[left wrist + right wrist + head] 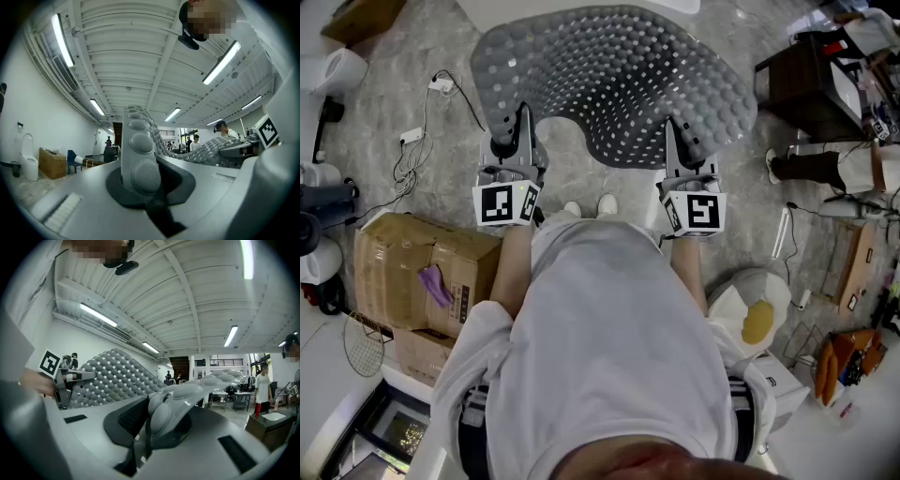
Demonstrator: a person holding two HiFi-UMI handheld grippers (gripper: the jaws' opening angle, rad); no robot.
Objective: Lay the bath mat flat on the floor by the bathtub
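A grey studded bath mat (619, 75) bowed across the upper centre of the frame, not yet flat. The left gripper (522, 127) and right gripper (673, 141) each pinched its near edge. A thin pinch could slip, folding one corner under. A white edge (670, 5), cut off at top, was perhaps the bathtub.

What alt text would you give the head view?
Looking down, a person holds a grey studded bath mat by its near edge, the left gripper and the right gripper each shut on one side of it; the mat is bowed, not lying flat on the stone-patterned floor. Cardboard boxes stand at the person's left.
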